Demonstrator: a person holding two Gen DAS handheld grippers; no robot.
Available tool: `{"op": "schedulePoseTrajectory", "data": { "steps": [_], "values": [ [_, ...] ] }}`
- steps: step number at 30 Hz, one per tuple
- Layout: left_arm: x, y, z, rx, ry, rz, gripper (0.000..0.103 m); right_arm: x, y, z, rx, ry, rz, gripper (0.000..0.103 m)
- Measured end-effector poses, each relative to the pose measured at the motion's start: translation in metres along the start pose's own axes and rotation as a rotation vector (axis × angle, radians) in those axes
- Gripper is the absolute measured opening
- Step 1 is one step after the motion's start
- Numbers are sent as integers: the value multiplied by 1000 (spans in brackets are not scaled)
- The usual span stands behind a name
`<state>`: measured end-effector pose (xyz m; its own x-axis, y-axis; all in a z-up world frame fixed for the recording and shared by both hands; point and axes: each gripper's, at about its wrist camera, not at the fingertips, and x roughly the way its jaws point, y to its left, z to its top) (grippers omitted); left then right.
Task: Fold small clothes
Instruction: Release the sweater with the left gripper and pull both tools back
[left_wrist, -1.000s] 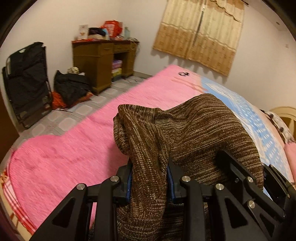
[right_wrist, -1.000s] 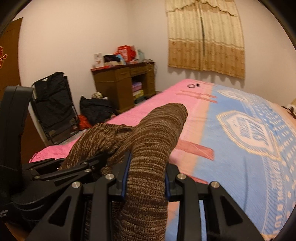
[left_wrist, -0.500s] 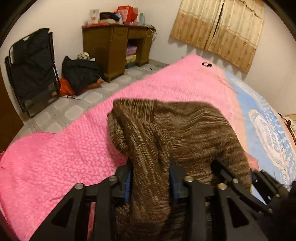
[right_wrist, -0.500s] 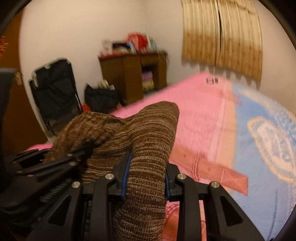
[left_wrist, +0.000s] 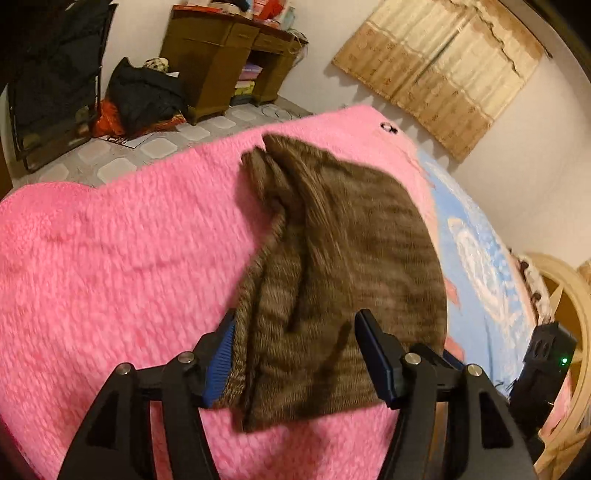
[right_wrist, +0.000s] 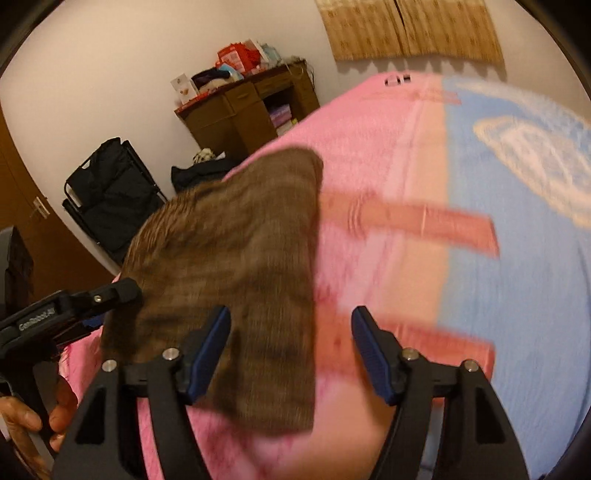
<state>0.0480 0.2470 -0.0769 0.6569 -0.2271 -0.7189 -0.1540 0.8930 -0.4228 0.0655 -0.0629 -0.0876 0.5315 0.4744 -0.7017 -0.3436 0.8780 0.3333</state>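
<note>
A brown knitted garment (left_wrist: 343, 266) lies folded on the pink part of the bed cover (left_wrist: 110, 258). My left gripper (left_wrist: 295, 354) is open, its jaws spread either side of the garment's near edge, with cloth lying between them. In the right wrist view the same garment (right_wrist: 236, 266) lies flat. My right gripper (right_wrist: 291, 350) is open over its right near corner. The left gripper's finger (right_wrist: 110, 291) shows at the garment's left edge.
The bed cover turns blue with a white emblem (right_wrist: 535, 155) to the right. A wooden desk (left_wrist: 218, 55) with clutter, a black bag (left_wrist: 144, 92) and a folded black chair (left_wrist: 51, 85) stand on the tiled floor beyond the bed. A curtain (left_wrist: 443, 74) hangs on the far wall.
Both grippers were shut on the raised garment. They lowered it onto the bed and opened, so it now lies flat.
</note>
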Motion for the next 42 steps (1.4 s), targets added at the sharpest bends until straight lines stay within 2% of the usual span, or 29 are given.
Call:
{"op": "schedulePoseTrajectory", "data": {
  "steps": [2, 3, 4, 6, 7, 8, 10, 11, 14, 17, 19, 20, 21, 22, 23, 24, 26, 28, 30, 32, 33, 35, 37, 42],
  "values": [
    [5, -8, 1, 53, -12, 38, 65, 1, 8, -11, -36, -7, -50, 54],
    [6, -9, 0, 54, -16, 41, 65, 0, 14, -15, -61, -7, -62, 51],
    [7, -8, 1, 46, -18, 41, 65, -1, 19, -17, -70, 1, -52, 41],
    [7, -5, 2, 4, -17, 26, 63, -3, 28, -21, -89, 8, -58, 35],
    [5, -2, 4, -10, -9, 36, 44, -3, 31, -20, -95, 11, -63, 28],
    [2, 3, 4, -15, 6, 48, 35, -3, 31, -19, -83, 20, -54, 24],
    [-7, 7, 2, -41, 30, 12, 30, -8, 24, -14, -14, 36, -15, 22],
    [-12, 6, 1, -42, 34, 19, 30, -13, 20, -11, 20, 34, 22, 21],
    [-21, -4, -8, 27, 28, 97, 30, -35, 20, -8, 27, 12, 66, 18],
    [-10, -4, -14, 52, 35, 151, 33, -35, 19, -10, -1, 19, 17, 17],
    [-8, -4, -16, 81, 25, 170, 35, -19, 15, -17, -7, 60, -31, 17],
    [-8, -7, -17, 104, 17, 187, 36, -11, 15, -18, -7, 71, -46, 19],
    [-8, -8, -18, 118, 16, 209, 43, -11, 15, -18, -14, 44, -52, 20],
    [-8, -7, -19, 120, 17, 232, 53, -13, 16, -19, -25, 35, -59, 22],
    [-9, -4, -19, 110, 18, 247, 57, -14, 18, -20, -34, 37, -72, 25],
    [-10, -3, -21, 101, 15, 245, 58, -15, 19, -20, -40, 39, -85, 27],
    [-17, 1, -23, 99, 7, 259, 60, -22, 16, -21, -37, 37, -112, 39],
    [-21, 0, -26, 126, -7, 293, 66, -35, 12, -22, -19, 10, -125, 43],
    [-25, -1, -31, 154, -20, 305, 67, -51, 8, -28, -6, -36, -151, 49],
    [-25, -1, -36, 157, -22, 289, 67, -66, 8, -32, 8, -80, -175, 64],
    [-25, -1, -38, 160, -21, 283, 70, -74, 8, -34, 19, -107, -180, 69],
    [-20, 1, -45, 173, -8, 284, 75, -84, 8, -37, 43, -145, -196, 86],
    [-21, -4, -50, 211, -10, 304, 77, -89, 9, -40, 58, -159, -208, 91],
    [-25, -11, -63, 248, 8, 313, 80, -87, 17, -51, 50, -118, -251, 92]
  ]
}}
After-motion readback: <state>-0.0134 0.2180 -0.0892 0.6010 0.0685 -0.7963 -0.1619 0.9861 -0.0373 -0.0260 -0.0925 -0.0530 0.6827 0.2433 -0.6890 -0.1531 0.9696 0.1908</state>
